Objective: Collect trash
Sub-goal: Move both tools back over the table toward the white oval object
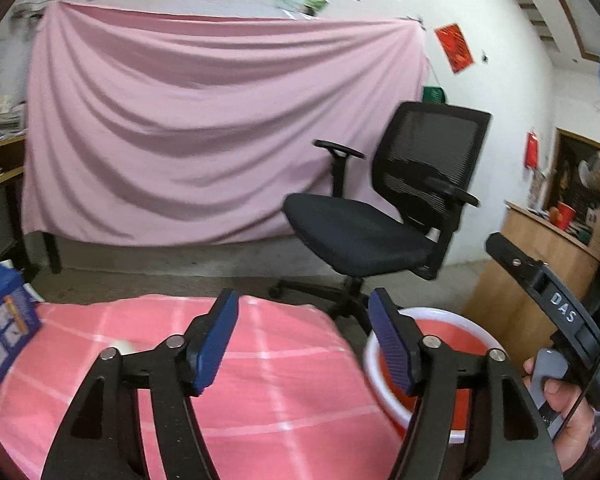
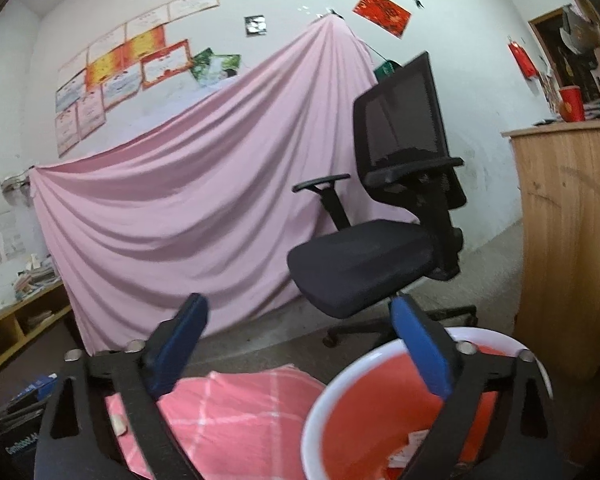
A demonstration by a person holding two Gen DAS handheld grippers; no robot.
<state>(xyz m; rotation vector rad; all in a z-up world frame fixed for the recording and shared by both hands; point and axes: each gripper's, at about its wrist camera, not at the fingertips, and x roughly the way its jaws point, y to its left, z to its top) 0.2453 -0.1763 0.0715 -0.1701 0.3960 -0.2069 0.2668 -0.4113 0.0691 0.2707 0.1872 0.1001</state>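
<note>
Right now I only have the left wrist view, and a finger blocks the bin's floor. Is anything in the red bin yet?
Observer: Yes. The right wrist view looks down into the red bin, and pale paper scraps lie at its bottom.
Operator: Is the right gripper carrying anything?
Observer: No. The right gripper is open, with nothing between its blue pads.
Operator: Any trash left on the pink cloth?
Observer: What looks like one small pale scrap sits at the left edge of the pink cloth.
</note>
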